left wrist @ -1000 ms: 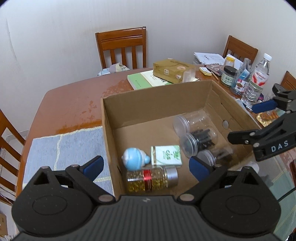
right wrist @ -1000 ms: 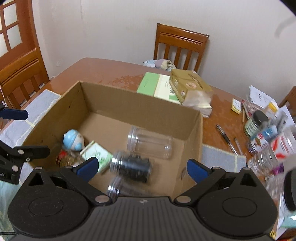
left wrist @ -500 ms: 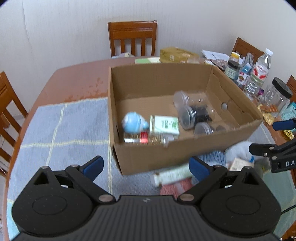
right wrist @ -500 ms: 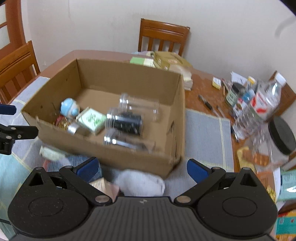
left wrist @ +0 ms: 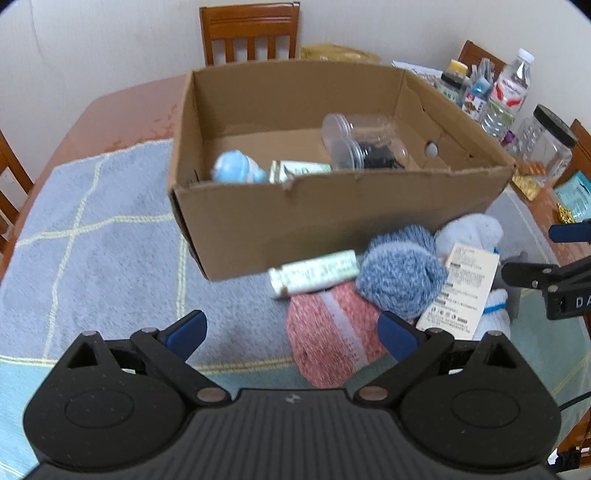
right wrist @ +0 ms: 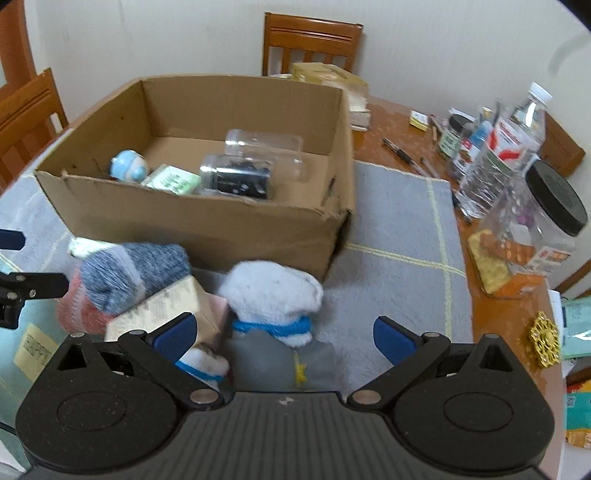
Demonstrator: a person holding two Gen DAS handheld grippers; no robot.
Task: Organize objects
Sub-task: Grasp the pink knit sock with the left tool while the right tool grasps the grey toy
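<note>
- Table (right wrist: 399,122): brown wood, mostly covered by a grey-blue mat (left wrist: 92,236) with pale yellow grid lines; wooden chair (left wrist: 249,33) at the far side.
- Cardboard box (left wrist: 343,218): open top, sits on the mat. Inside: clear jars (left wrist: 360,142) lying on their sides (one holds dark contents), a green-and-white carton (right wrist: 171,180) with print too blurred to read, and a small blue-and-white round figure (left wrist: 236,170).
- Left gripper (left wrist: 291,332): jaws spread wide, holding nothing, hovering over the mat in front of the box.
- Right gripper (right wrist: 282,334): jaws also spread, empty, above the white soft item. Its side shows "DA" in the left view, rest cut off.
- Pile just in front of the box's near wall, touching each other: pink-red knit bundle (left wrist: 328,343), blue-grey knit bundle (left wrist: 400,273), white fluffy item with blue trim (right wrist: 273,291), grey piece with a small yellow star (right wrist: 280,363).
- Beige card tag (left wrist: 461,291) lies across the bundles; dense small print, not legible.
- White-and-green tube (left wrist: 314,273) lies on its side against the box base; lettering blurred.
- Right of the box, on bare wood: clear jar with black lid (right wrist: 535,218), water bottle with red-and-white label (right wrist: 498,147), smaller bottles, pens (right wrist: 402,153). Labels unreadable.
- Gold ornament (right wrist: 546,343) near the table's right edge.
</note>
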